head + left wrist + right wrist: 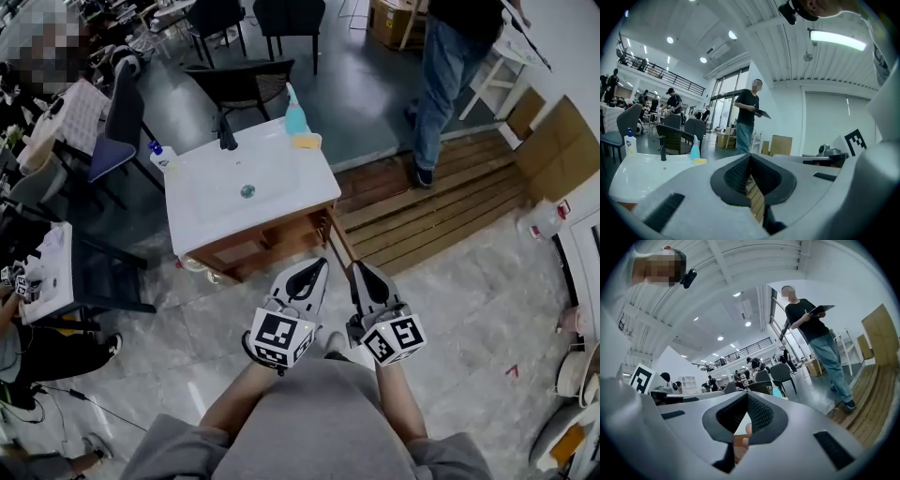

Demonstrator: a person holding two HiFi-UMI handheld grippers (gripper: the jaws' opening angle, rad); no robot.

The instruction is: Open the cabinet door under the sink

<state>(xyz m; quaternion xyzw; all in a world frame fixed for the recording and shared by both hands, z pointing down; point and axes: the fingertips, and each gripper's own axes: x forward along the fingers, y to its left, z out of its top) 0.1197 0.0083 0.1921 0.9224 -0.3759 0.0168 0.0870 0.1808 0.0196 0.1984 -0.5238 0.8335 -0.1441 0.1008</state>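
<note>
The white sink top (pixel 281 202) sits on a wooden cabinet (pixel 248 251) in the middle of the head view. The cabinet door (pixel 339 239) at its right end stands swung outward, seen edge-on as a thin wooden strip. My right gripper (pixel 360 271) is shut, its tip right at the door's free edge; whether they touch I cannot tell. My left gripper (pixel 318 266) is shut and empty, just left of the door and short of the cabinet front. In the right gripper view the jaws (pixel 746 397) meet, with wood showing below them. The left gripper view (pixel 750 157) shows decking through the gap.
A black faucet (pixel 226 131), a teal bottle (pixel 296 117), a yellow sponge (pixel 306 141) and a soap bottle (pixel 159 155) stand on the sink top. Wooden decking (pixel 441 206) lies to the right, where a person (pixel 441 75) stands. Dark chairs (pixel 239 84) are behind the sink.
</note>
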